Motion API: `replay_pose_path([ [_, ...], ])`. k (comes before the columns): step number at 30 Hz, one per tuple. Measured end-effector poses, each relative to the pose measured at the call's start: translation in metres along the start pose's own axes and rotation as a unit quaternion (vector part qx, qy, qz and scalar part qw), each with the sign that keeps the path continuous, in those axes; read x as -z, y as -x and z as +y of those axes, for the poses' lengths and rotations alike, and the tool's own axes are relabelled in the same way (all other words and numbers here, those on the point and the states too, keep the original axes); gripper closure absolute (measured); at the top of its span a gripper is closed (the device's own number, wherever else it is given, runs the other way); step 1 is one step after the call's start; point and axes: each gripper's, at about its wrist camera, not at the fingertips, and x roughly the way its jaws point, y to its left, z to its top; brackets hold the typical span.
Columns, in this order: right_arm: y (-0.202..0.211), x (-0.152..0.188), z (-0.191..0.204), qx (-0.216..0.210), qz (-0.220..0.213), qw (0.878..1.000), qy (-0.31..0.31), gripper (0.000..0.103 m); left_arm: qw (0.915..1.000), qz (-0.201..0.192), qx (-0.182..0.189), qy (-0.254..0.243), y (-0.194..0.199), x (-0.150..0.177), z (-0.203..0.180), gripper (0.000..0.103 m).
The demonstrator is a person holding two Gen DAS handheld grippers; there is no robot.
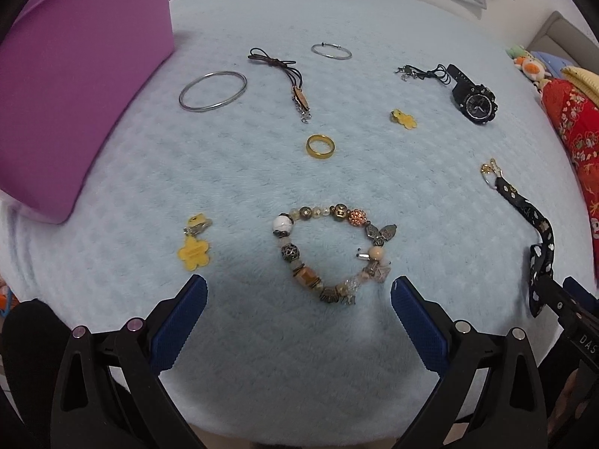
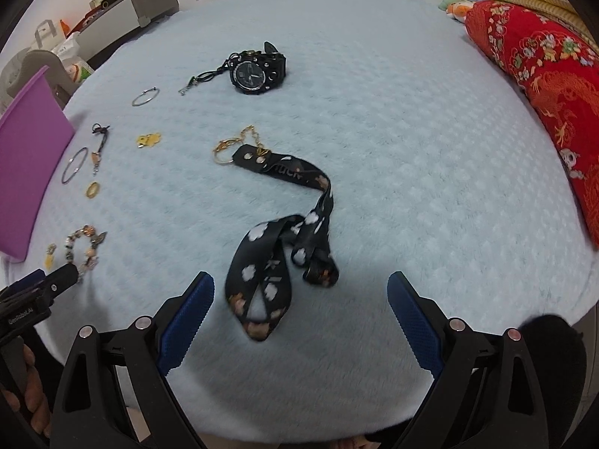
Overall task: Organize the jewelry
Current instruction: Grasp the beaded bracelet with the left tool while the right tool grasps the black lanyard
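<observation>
The beaded bracelet (image 1: 329, 252) lies on the pale blue blanket (image 1: 243, 172) just ahead of the left gripper (image 1: 299, 295), whose jaws are spread wide and empty, while the right gripper (image 2: 301, 292), likewise spread and empty, flanks the black lanyard (image 2: 284, 247).

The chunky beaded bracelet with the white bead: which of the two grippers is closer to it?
Left. The left gripper is open right over the beaded bracelet, whose near edge lies between its fingertips. The right gripper is off to the side, open over the black flower-print lanyard.
</observation>
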Motion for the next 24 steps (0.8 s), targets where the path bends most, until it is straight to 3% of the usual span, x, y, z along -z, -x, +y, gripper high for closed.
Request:
replay_pose_path([
  [16,-0.037,-0.004,-0.005,0.021,0.017,0.999,0.019,0.013,0.9989,-0.002,-0.041,-0.023,-0.030,-0.008,-0.022,0.005],
  [24,-0.043,0.002,-0.004,0.019,-0.004,0.999,0.032,0.009,0.9982,-0.037,-0.044,-0.020,-0.033,-0.003,-0.024,0.005],
])
